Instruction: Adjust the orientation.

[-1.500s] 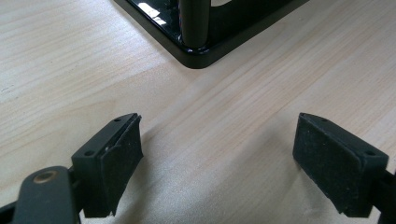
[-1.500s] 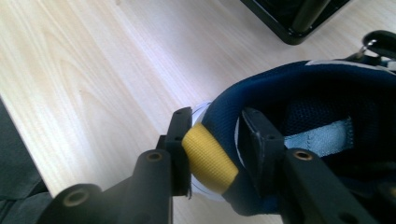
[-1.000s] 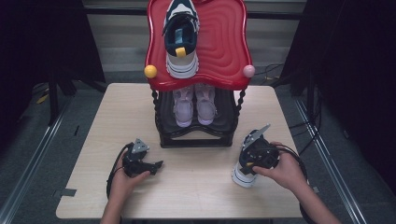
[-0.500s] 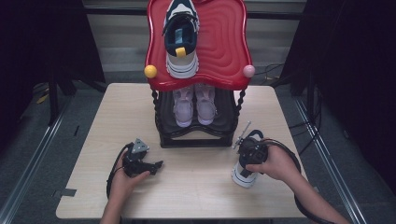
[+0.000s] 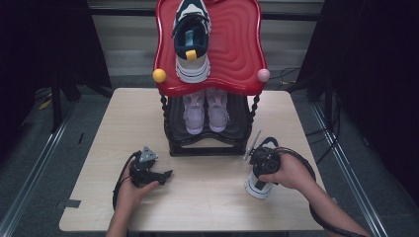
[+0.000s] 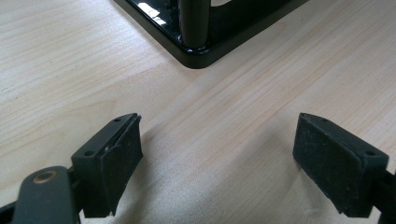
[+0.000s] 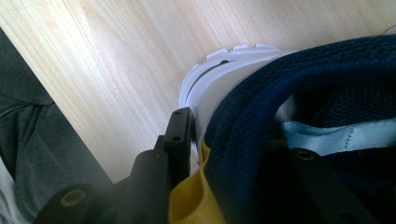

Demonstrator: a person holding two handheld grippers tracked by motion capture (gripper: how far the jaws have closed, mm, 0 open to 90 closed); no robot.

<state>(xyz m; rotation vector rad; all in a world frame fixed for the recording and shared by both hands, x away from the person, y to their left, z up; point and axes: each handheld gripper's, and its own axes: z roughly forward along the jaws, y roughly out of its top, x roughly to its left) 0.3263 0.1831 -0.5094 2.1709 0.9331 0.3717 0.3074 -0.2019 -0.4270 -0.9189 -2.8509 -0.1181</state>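
A navy and white sneaker (image 5: pixel 258 187) stands on the table at the right, its mate (image 5: pixel 191 39) on the red tray (image 5: pixel 237 49). My right gripper (image 5: pixel 262 170) comes down on the near sneaker's heel. In the right gripper view one jaw lies against the white heel (image 7: pixel 219 88) by the yellow tab (image 7: pixel 191 196), and the other sits inside the navy collar (image 7: pixel 252 116). The right gripper (image 7: pixel 243 140) has just been closing, and its pads press on the heel. My left gripper (image 5: pixel 160 175) rests open on the wood, nothing between its pads (image 6: pixel 116 158).
The black rack (image 5: pixel 207 145) carries the red tray on top and a pink pair of sneakers (image 5: pixel 205 111) on its lower shelf. Its base corner (image 6: pixel 196 51) lies just ahead of the left gripper. Bare table (image 5: pixel 207 197) spreads between the hands.
The right hand has shifted a little left and down onto the sneaker's heel. The left hand and gripper have stayed put.
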